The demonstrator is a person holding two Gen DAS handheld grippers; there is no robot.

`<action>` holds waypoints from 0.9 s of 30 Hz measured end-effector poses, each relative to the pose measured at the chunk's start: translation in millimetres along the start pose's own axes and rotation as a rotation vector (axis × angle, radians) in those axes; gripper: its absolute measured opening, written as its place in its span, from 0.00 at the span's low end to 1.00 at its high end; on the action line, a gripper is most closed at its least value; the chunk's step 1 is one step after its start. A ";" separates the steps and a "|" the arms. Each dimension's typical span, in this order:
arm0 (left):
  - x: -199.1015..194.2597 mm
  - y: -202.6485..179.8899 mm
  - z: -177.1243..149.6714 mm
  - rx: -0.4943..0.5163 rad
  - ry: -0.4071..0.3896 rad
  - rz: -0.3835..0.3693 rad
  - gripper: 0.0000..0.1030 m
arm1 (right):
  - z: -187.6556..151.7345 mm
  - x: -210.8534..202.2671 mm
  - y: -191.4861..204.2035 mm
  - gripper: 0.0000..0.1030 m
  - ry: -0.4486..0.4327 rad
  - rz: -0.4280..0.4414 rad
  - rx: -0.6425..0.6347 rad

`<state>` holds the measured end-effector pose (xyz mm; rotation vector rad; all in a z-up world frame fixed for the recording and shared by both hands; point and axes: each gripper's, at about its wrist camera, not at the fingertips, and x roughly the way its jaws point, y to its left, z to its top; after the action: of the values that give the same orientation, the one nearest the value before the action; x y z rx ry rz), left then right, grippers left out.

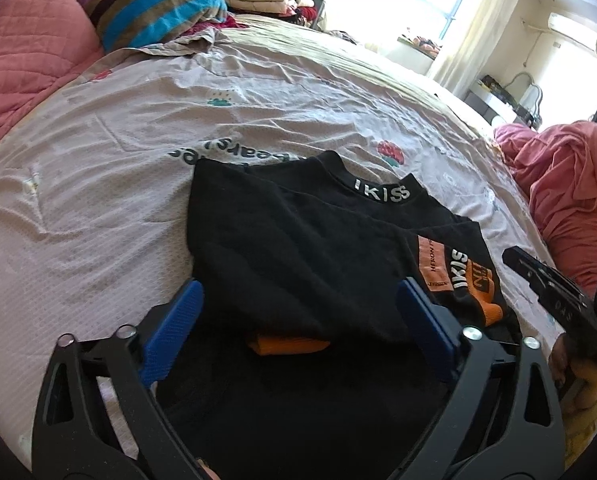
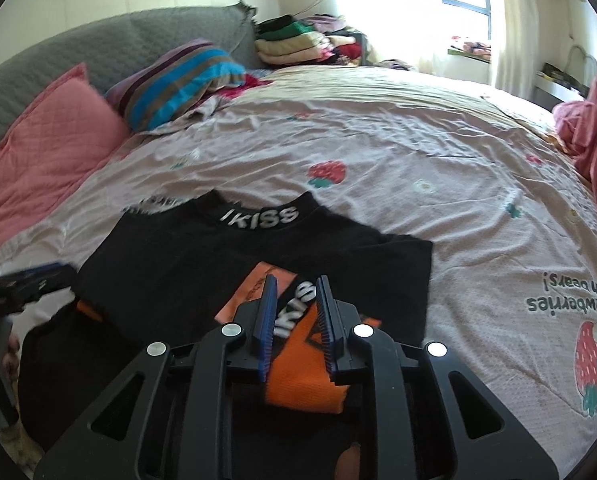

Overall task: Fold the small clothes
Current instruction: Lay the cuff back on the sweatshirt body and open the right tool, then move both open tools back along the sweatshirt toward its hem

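A small black top (image 1: 298, 248) with a white "IKISS" collar and orange cuffs lies partly folded on the bed sheet (image 1: 118, 184); it also shows in the right wrist view (image 2: 202, 264). My left gripper (image 1: 298, 300) is open, its blue fingers spread over the top's near edge, above an orange cuff (image 1: 286, 346). My right gripper (image 2: 296, 292) hovers over the folded sleeve with the orange cuff (image 2: 306, 380), its jaws narrowly apart and holding nothing. It shows at the right in the left wrist view (image 1: 554, 292).
Pink pillow (image 2: 46, 152) and striped pillow (image 2: 178, 80) lie at the headboard. A stack of folded clothes (image 2: 294, 44) sits at the far side. A pink garment pile (image 1: 566, 188) lies on the right edge of the bed.
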<state>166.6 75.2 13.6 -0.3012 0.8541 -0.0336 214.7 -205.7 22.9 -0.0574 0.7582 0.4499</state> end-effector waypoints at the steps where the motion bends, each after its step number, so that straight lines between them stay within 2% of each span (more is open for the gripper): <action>1: 2.1 -1.3 0.0 0.005 0.006 0.003 0.80 | -1.7 1.0 2.8 0.21 0.008 0.011 -0.007; 3: 9.0 -5.3 -0.8 0.028 0.024 0.005 0.65 | -5.0 2.5 8.9 0.24 0.021 0.028 -0.022; 5: 18.1 -7.5 -4.4 0.044 0.055 -0.006 0.54 | -6.8 3.9 14.8 0.27 0.030 0.037 -0.038; 6: 22.5 -6.7 -6.7 0.046 0.073 -0.010 0.51 | -8.0 4.8 18.7 0.27 0.036 0.044 -0.048; 9: 37.2 -2.6 -17.3 0.055 0.130 -0.004 0.51 | -10.4 6.6 26.9 0.31 0.046 0.062 -0.063; 10: 37.7 -1.7 -19.2 0.056 0.125 -0.006 0.51 | -11.3 7.0 30.1 0.35 0.049 0.070 -0.068; 14: 35.4 1.9 -20.6 0.048 0.120 -0.018 0.51 | -12.8 10.1 44.6 0.38 0.062 0.102 -0.091; 17: 34.9 2.5 -22.0 0.044 0.116 -0.021 0.51 | -16.0 17.1 58.0 0.45 0.085 0.130 -0.121; 19: 34.9 1.5 -22.5 0.048 0.115 -0.018 0.51 | -18.6 25.6 63.5 0.48 0.110 0.118 -0.139; 23: 34.0 1.8 -21.9 0.046 0.115 -0.021 0.51 | -25.9 43.6 54.9 0.56 0.174 0.036 -0.135; 27: 34.2 1.3 -22.2 0.049 0.118 -0.020 0.51 | -31.2 51.0 35.6 0.56 0.198 0.103 -0.053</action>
<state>172.5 65.8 -25.6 -0.2633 0.9658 -0.0912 212.1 -161.1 -30.4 -0.1142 0.9464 0.5677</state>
